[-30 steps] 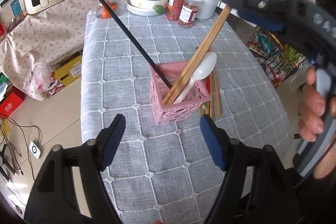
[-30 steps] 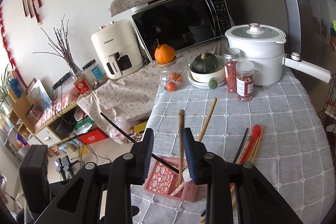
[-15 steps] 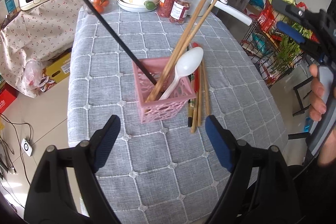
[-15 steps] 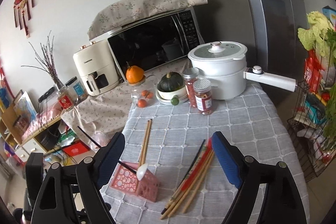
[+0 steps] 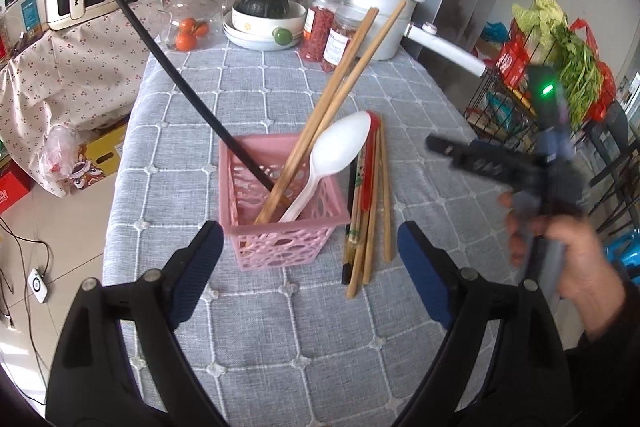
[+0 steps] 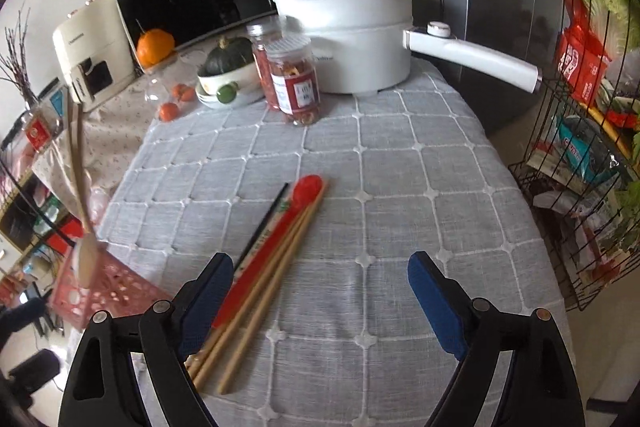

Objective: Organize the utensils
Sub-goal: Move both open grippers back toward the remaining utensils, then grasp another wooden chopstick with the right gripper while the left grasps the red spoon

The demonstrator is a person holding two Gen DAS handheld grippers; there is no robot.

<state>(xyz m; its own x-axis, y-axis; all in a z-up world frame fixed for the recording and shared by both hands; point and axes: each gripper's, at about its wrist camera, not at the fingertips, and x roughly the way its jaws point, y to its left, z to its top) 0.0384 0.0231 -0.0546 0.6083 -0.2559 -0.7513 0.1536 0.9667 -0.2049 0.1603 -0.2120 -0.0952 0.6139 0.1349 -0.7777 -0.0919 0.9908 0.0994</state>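
Observation:
A pink lattice basket (image 5: 280,239) stands on the grey checked tablecloth (image 5: 280,327). It holds a black chopstick (image 5: 180,79), two wooden chopsticks (image 5: 340,99) and a white spoon (image 5: 336,155). My left gripper (image 5: 308,243) hovers just in front of the basket, jaws opening, nothing gripped. To the basket's right lies a loose bundle (image 5: 368,227): wooden chopsticks (image 6: 272,275), a red spoon (image 6: 308,187) and a black chopstick (image 6: 264,223). My right gripper (image 6: 320,275) is open and empty low over the near end of the bundle, its left finger (image 6: 208,291) above the sticks. The basket (image 6: 116,287) sits at the left edge there.
At the far end stand a white pot (image 6: 352,39) with a long handle (image 6: 472,55), two jars (image 6: 296,83) and a bowl holding a green squash (image 5: 266,15). A wire rack of groceries (image 6: 580,167) is beyond the table's right edge. The floor drops off on the left.
My right gripper opened, left the wooden chopstick standing in the basket, and swung right and down over the loose bundle. My left gripper's jaws spread wider near the basket.

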